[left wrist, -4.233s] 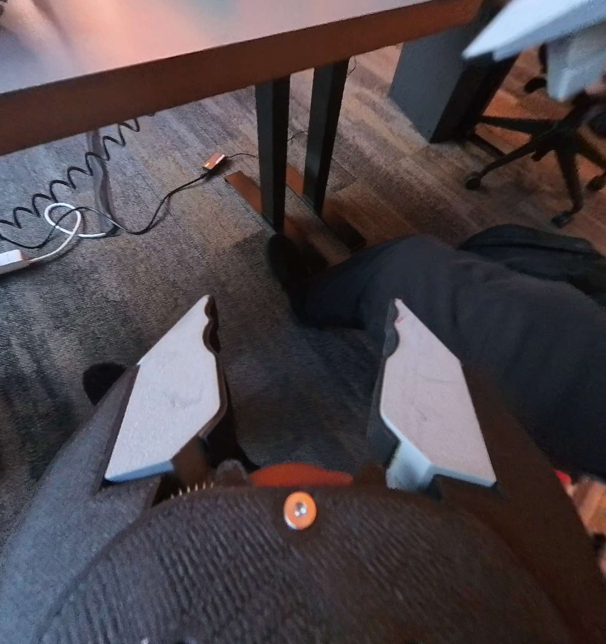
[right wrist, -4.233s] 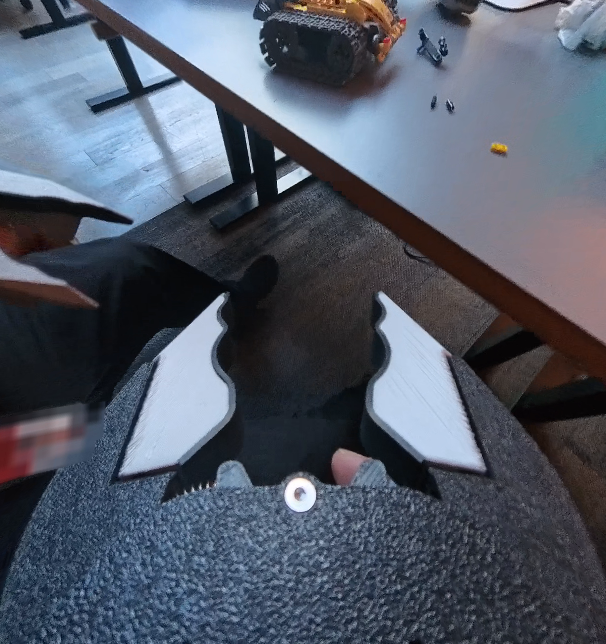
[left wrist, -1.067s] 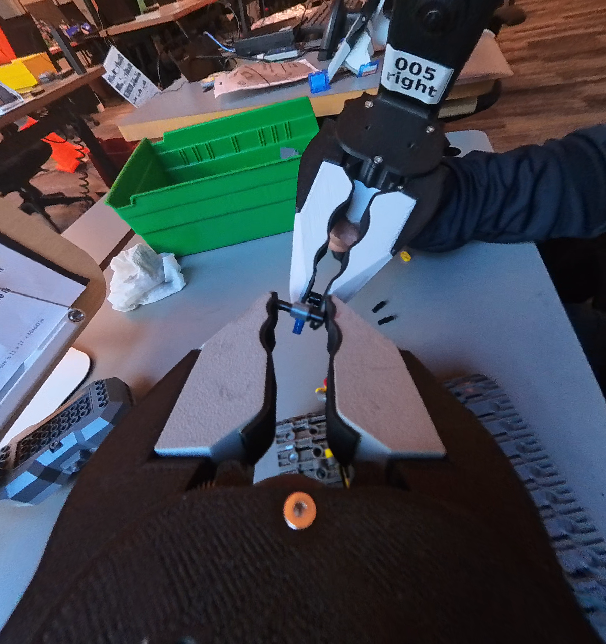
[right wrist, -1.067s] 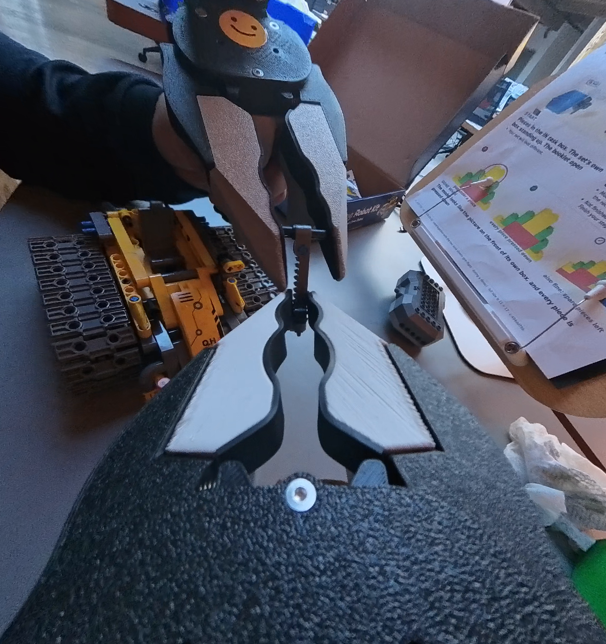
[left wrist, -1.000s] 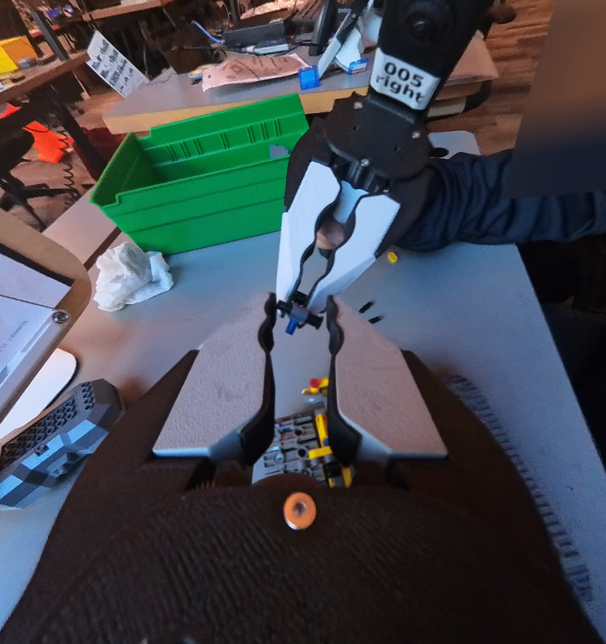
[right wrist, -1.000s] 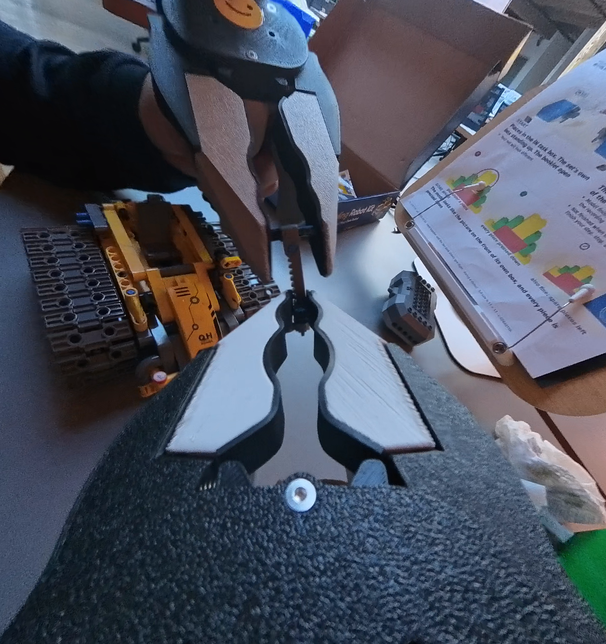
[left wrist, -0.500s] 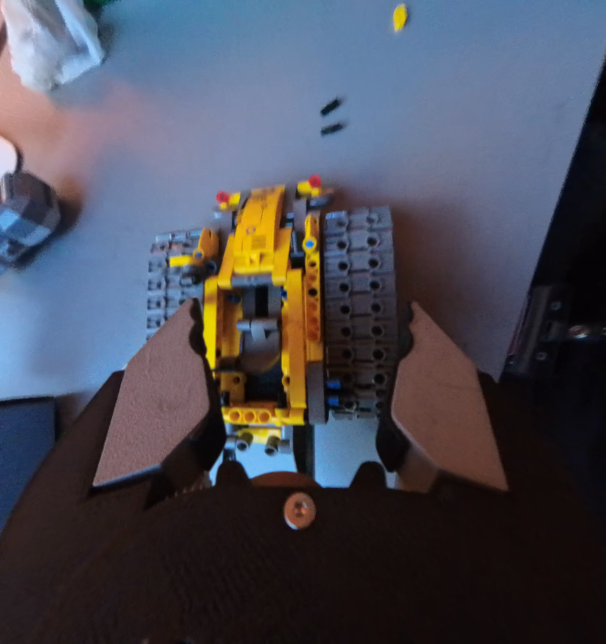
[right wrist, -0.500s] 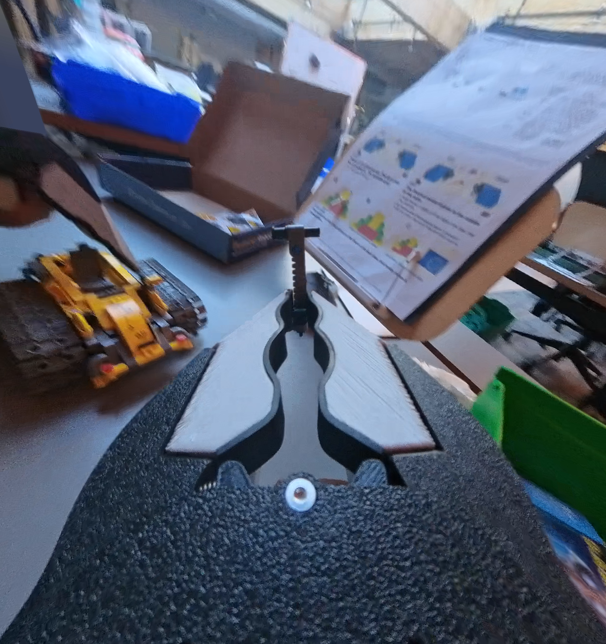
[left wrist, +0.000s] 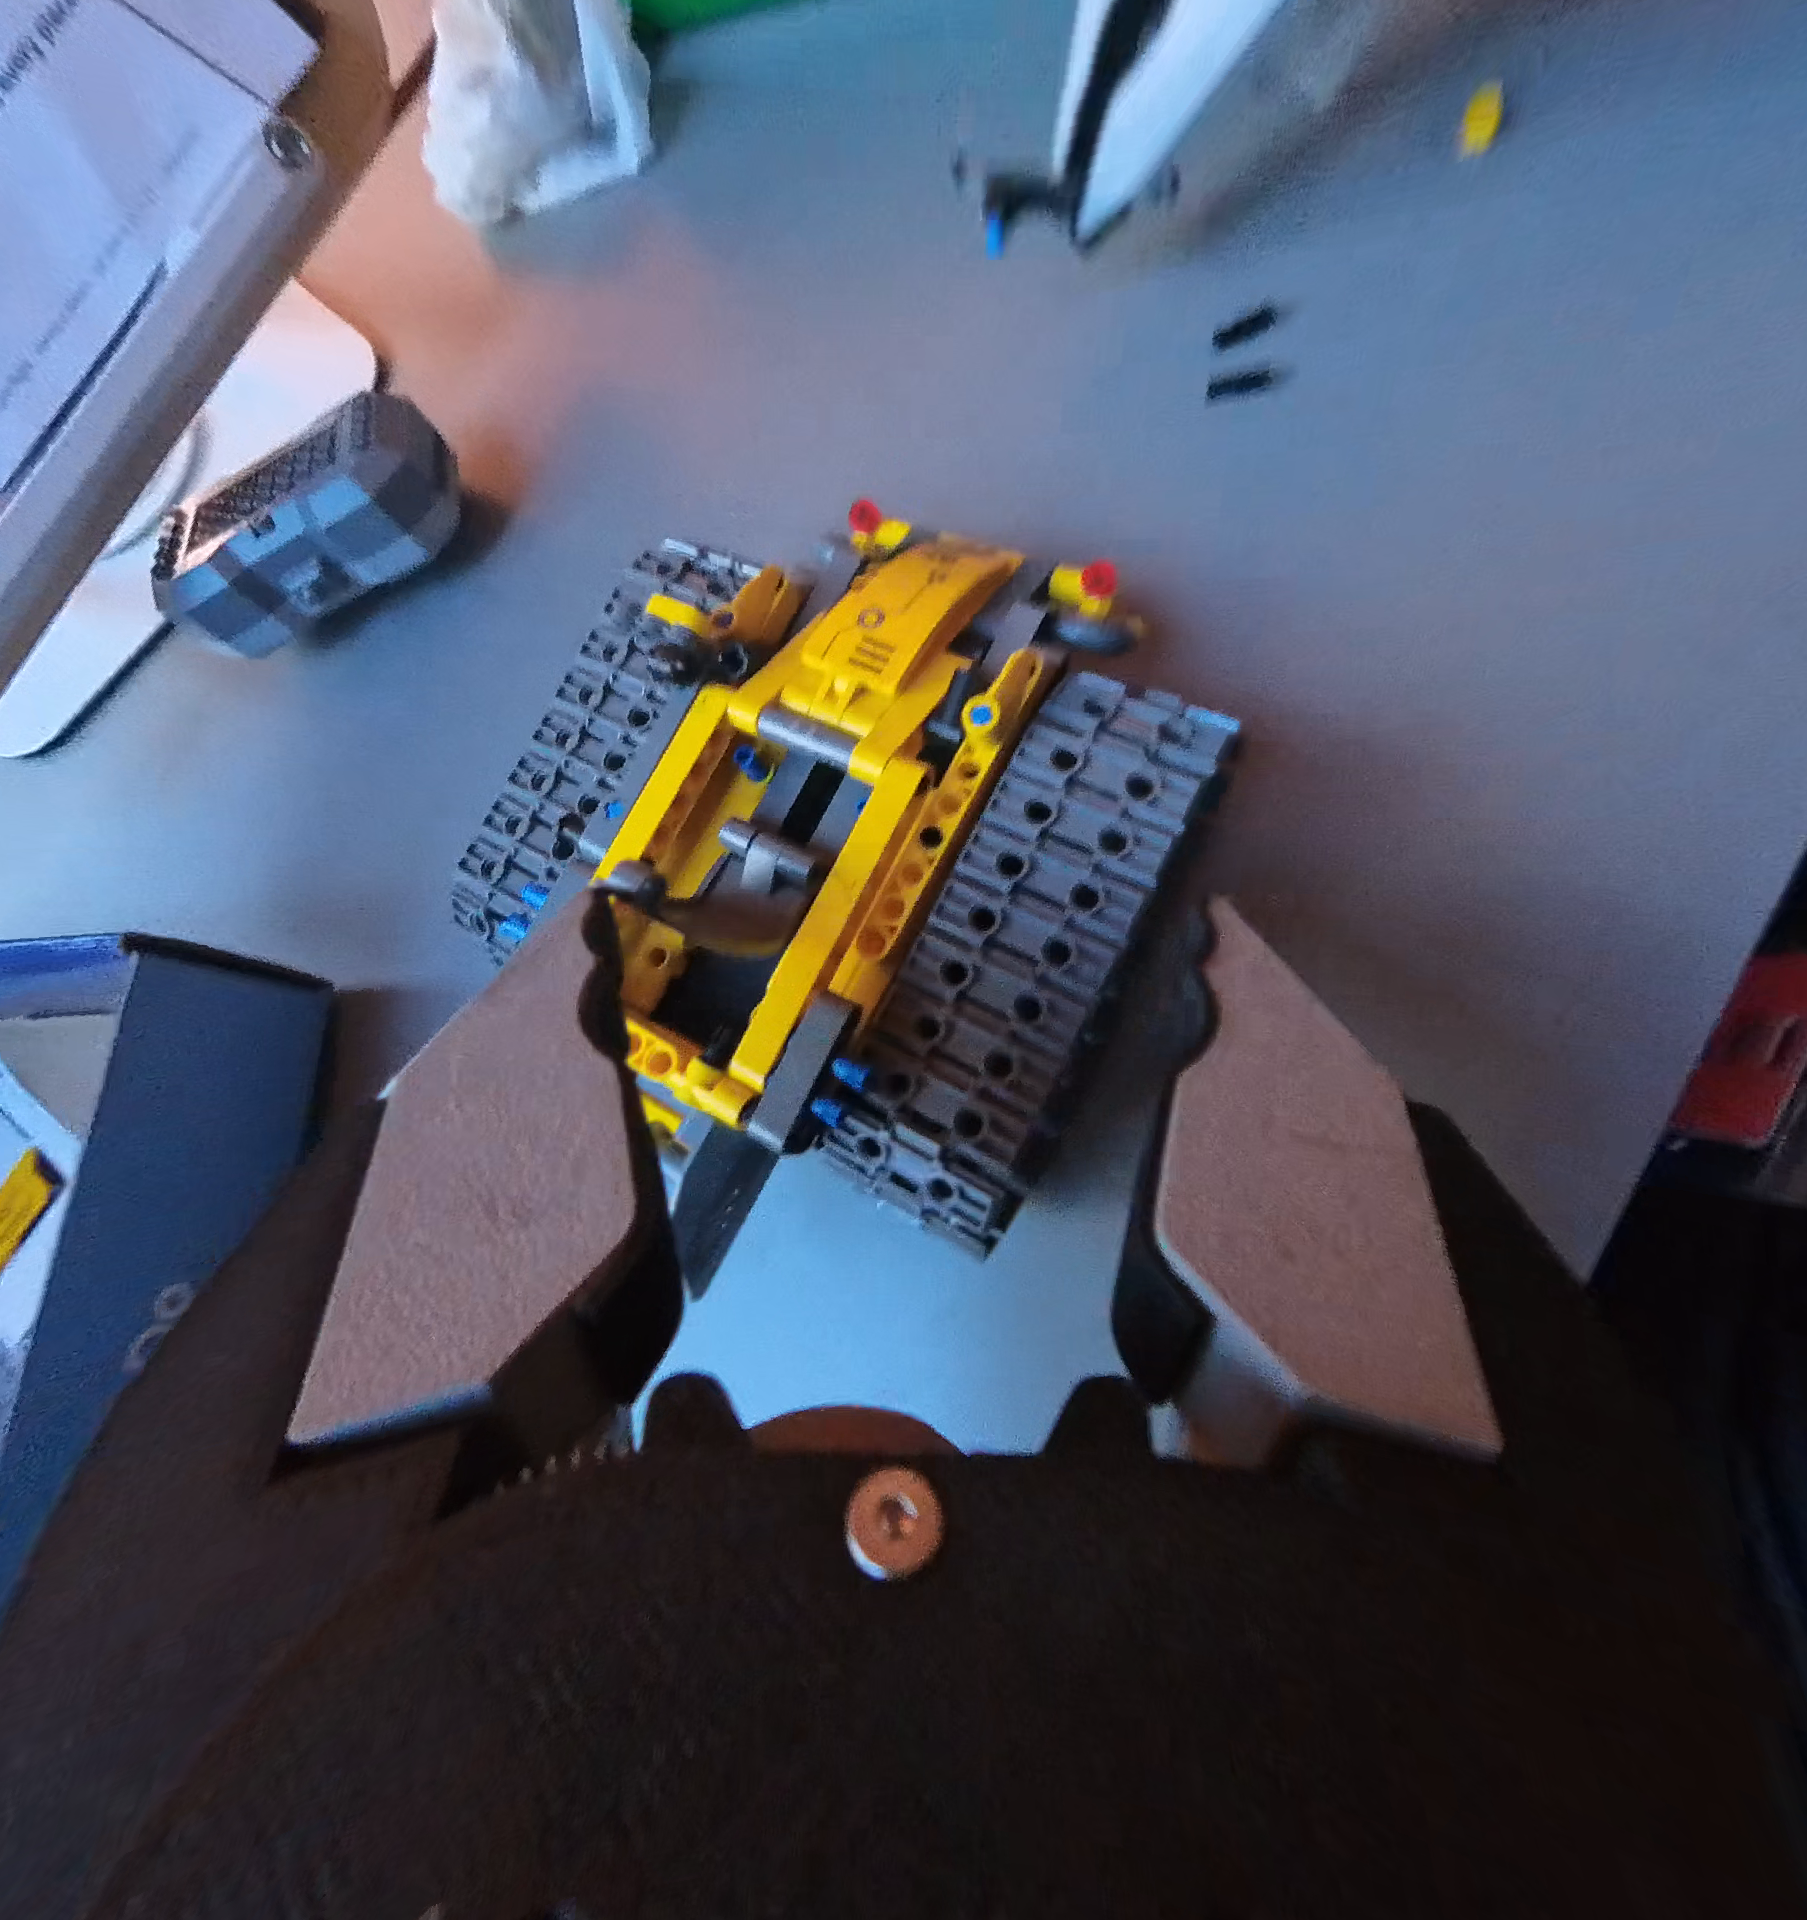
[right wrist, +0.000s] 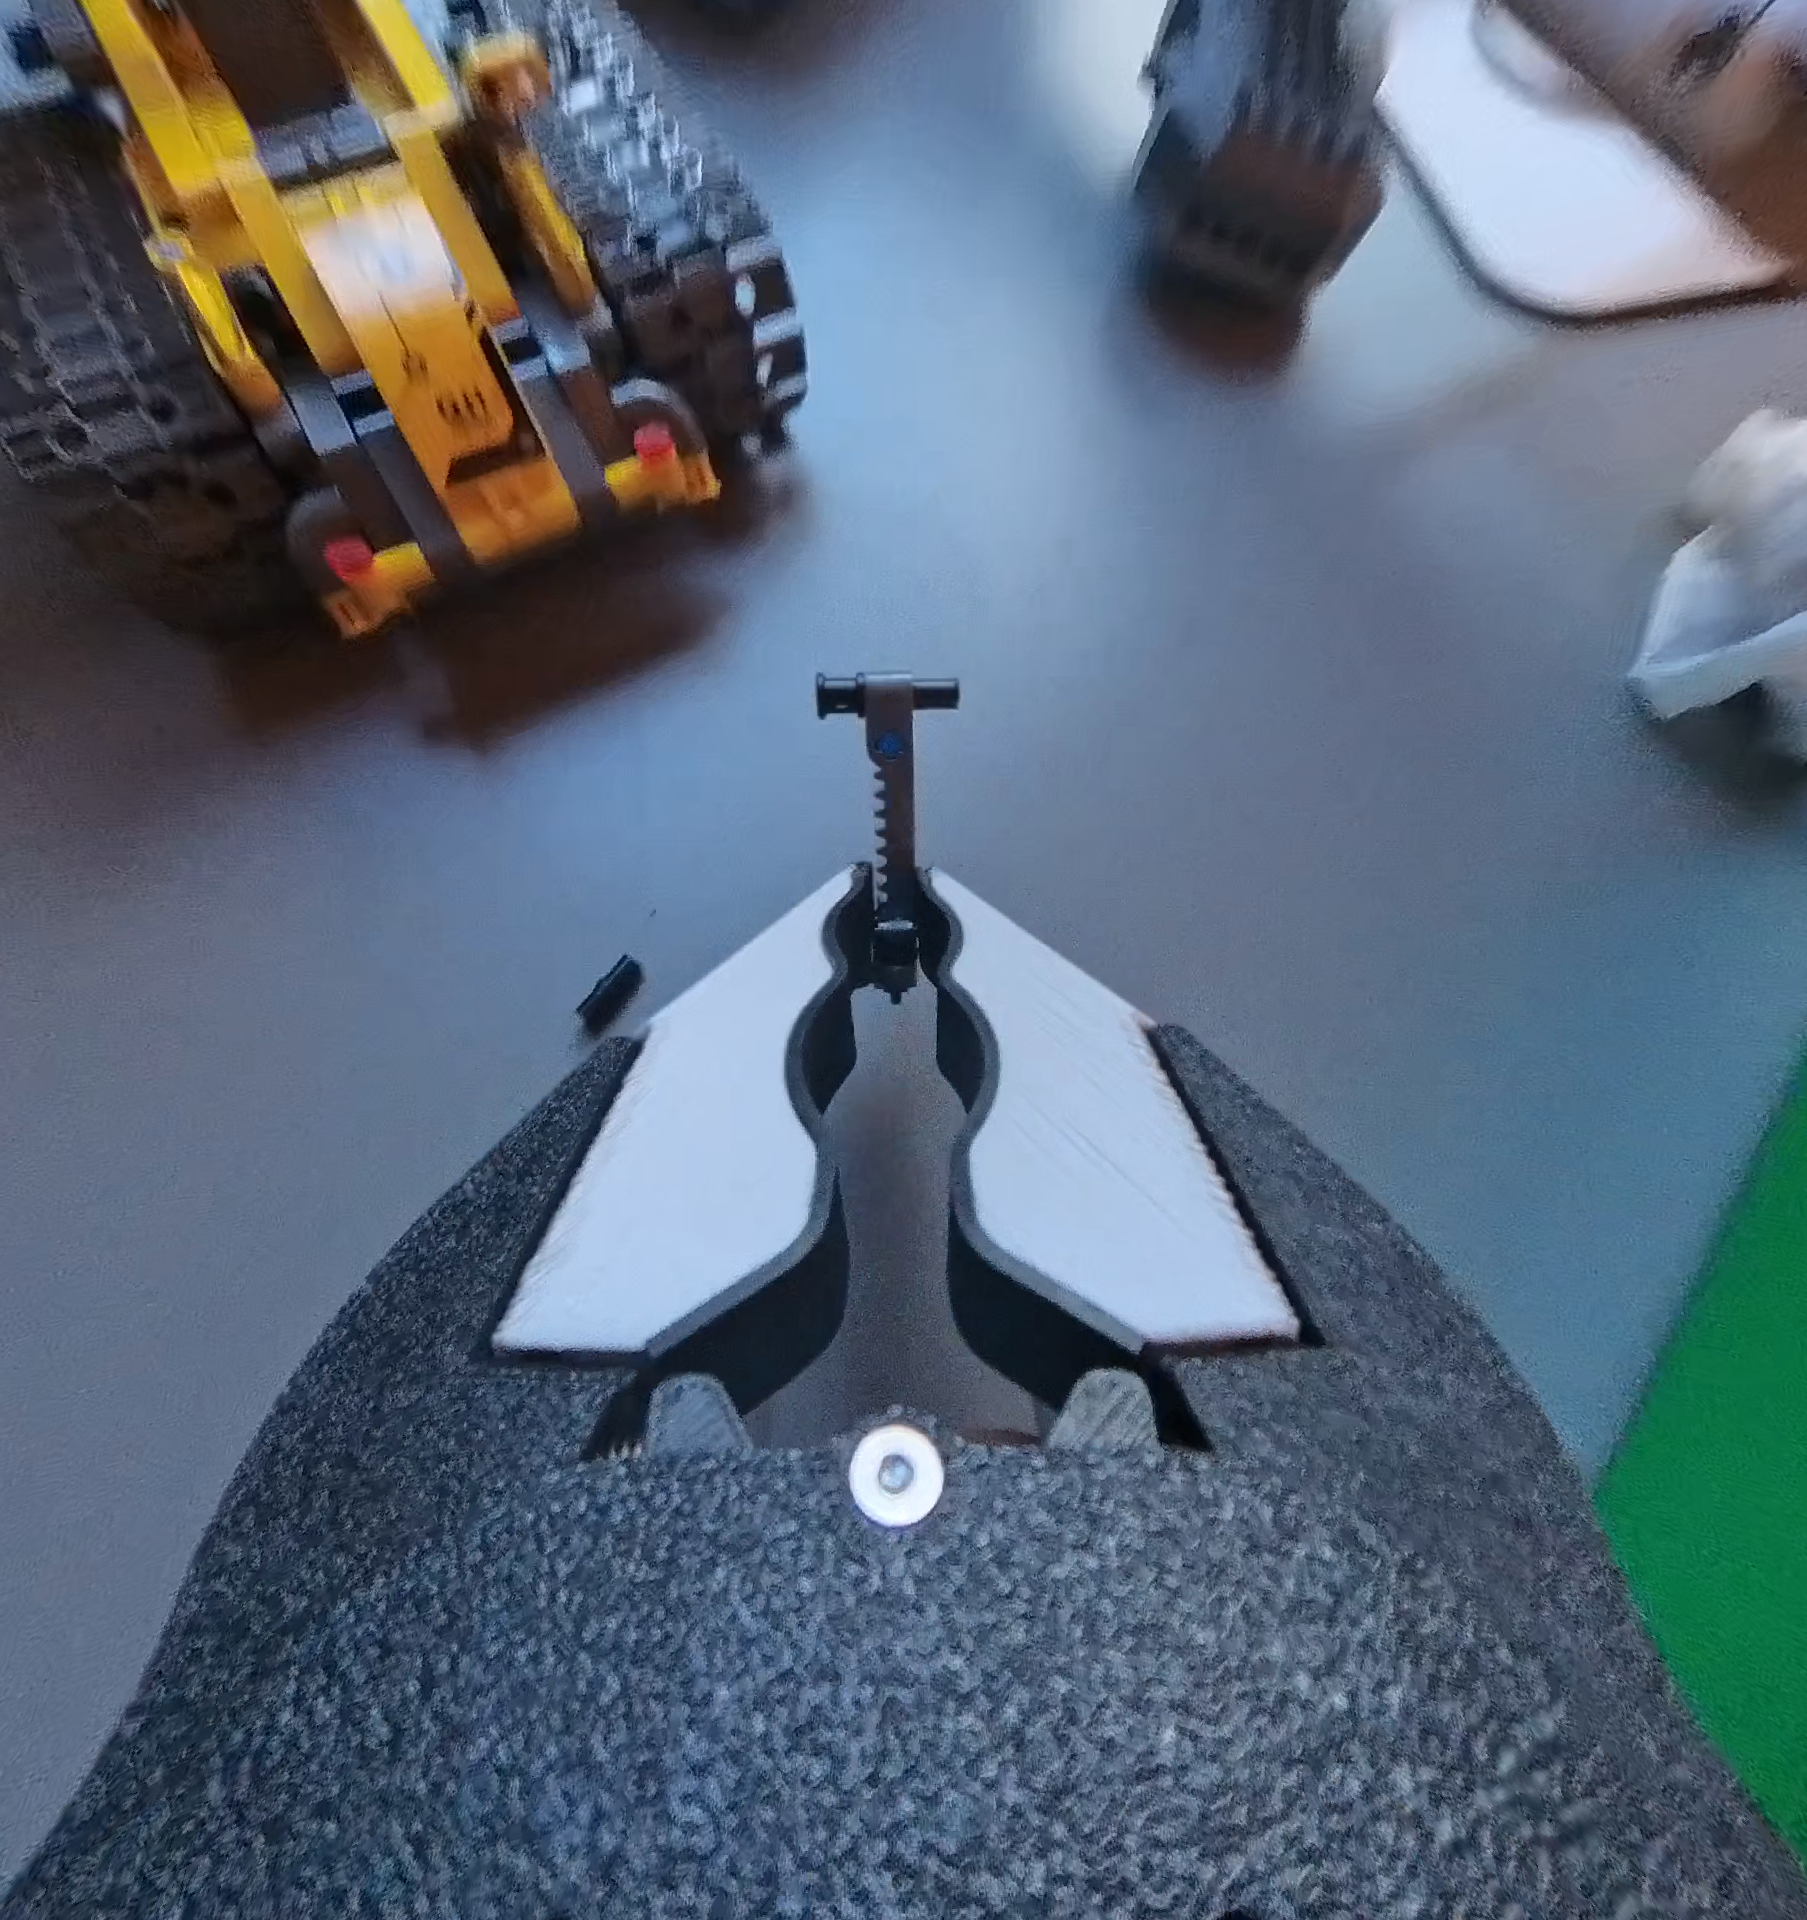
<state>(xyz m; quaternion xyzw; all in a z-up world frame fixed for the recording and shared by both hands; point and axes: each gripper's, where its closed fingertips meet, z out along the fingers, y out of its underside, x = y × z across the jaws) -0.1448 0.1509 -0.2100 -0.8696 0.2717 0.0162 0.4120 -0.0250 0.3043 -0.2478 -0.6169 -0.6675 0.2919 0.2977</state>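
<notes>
A grey desk (left wrist: 1501, 623) filled both views, its matte top catching a warm orange-pink glow at the left and cooler bluish light nearer the camera. The desk's right edge dropped into deep shadow, where a dark furniture part with a red patch (left wrist: 1766, 1049) showed. No walls, windows or floor could be made out.

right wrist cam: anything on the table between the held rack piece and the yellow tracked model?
Bare grey table between the rack piece and the tracked model, per the right wrist view.
</notes>
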